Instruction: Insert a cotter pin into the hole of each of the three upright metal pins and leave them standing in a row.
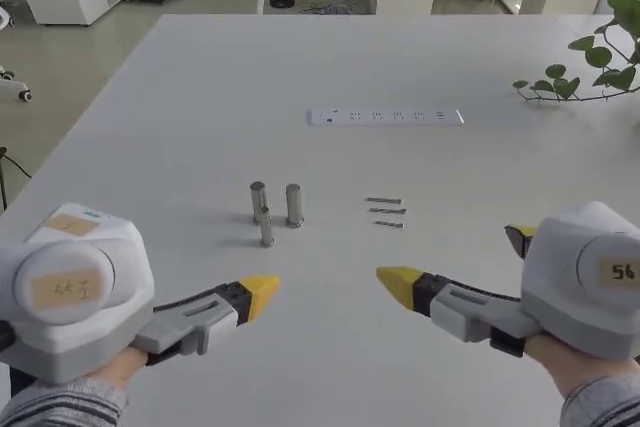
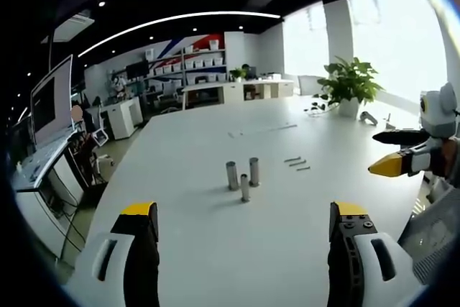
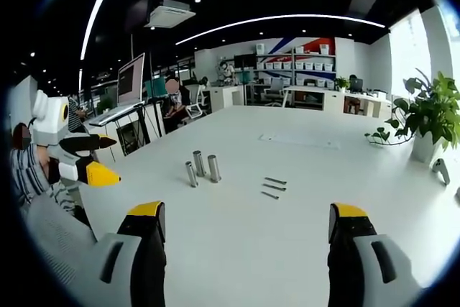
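A white table (image 1: pixel 180 97) stretches away. Near its middle, three upright metal pins (image 1: pixel 294 205) stand in a tight cluster, two side by side and a shorter one just in front of the left one. To their right, apart from them, three cotter pins (image 1: pixel 388 211) lie flat, stacked near to far. Farther off lies a white power strip (image 1: pixel 385 117), and a leafy plant (image 1: pixel 590 72) reaches in at the far right. Nearest, the left gripper (image 1: pixel 240 299) and right gripper (image 1: pixel 458 262) point their yellow tips inward, well short of the pins; the right one's jaws are spread wide.
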Demonstrator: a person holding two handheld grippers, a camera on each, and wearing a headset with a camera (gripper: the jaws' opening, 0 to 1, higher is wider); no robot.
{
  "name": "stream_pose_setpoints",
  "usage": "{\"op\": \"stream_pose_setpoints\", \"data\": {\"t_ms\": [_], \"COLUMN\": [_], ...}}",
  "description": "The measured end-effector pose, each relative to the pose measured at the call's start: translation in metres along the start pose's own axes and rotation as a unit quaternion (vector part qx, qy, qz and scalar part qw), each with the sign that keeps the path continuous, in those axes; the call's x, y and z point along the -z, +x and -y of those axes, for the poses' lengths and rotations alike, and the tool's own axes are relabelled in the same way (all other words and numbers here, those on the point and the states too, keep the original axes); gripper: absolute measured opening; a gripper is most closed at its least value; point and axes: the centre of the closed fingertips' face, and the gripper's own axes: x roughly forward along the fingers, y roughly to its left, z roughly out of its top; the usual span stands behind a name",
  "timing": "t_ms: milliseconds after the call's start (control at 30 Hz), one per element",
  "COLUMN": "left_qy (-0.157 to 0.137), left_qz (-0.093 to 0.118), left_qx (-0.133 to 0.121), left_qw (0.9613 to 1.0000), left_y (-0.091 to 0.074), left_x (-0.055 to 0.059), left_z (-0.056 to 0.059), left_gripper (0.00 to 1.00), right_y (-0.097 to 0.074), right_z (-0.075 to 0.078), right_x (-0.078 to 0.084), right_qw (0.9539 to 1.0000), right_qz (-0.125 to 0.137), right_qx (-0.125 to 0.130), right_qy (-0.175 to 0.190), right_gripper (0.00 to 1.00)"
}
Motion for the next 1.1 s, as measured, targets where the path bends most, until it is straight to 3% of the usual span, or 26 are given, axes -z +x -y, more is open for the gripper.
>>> {"op": "stream_pose_setpoints", "data": {"t_ms": [800,1100], "left_qy": [0.001,0.003], "left_qz": [-0.007,-0.009], "left_qx": [-0.002,0.0], "left_qw": [1.0,1.0], "left_y": [0.0002,0.0009], "left_x": [0.0028,0.004], "left_z": [-0.002,-0.0016], "left_gripper": [0.99,0.99], "right_y": [0.0026,0.0049], "right_z": [0.0023,0.0048], "right_x": [0.0033,0.0027], "right_qw": [1.0,0.9998], "right_qz": [-0.007,-0.003], "right_qx": [-0.002,-0.007], "right_qy": [0.001,0.016], "right_gripper": [0.92,0.85]}}
